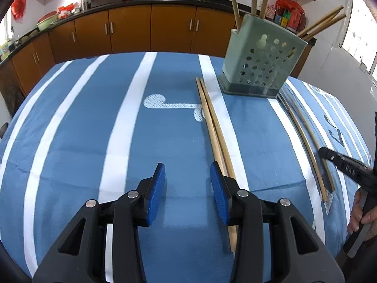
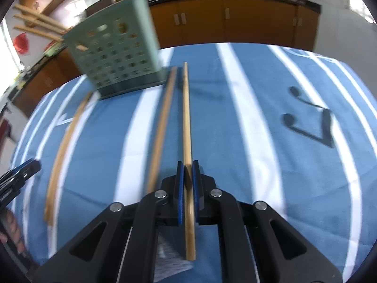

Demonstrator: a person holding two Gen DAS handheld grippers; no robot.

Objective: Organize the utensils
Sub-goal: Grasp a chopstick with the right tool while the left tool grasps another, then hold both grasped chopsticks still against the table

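Observation:
A pale green perforated utensil holder (image 1: 261, 63) stands on the blue striped tablecloth (image 1: 94, 129) with several wooden chopsticks in it. It also shows in the right wrist view (image 2: 117, 54). A pair of chopsticks (image 1: 212, 127) lies left of the holder, its near end beside my open, empty left gripper (image 1: 187, 176). My right gripper (image 2: 187, 174) is shut on one chopstick (image 2: 187, 122) that points toward the holder. A second chopstick (image 2: 162, 127) lies just left of it. The right gripper also shows in the left wrist view (image 1: 339, 162).
Another pair of chopsticks (image 2: 63, 146) lies farther left in the right wrist view. Brown kitchen cabinets (image 1: 150, 28) with woks and clutter on the counter run behind the table. The person's hand (image 1: 362, 214) is at the right edge.

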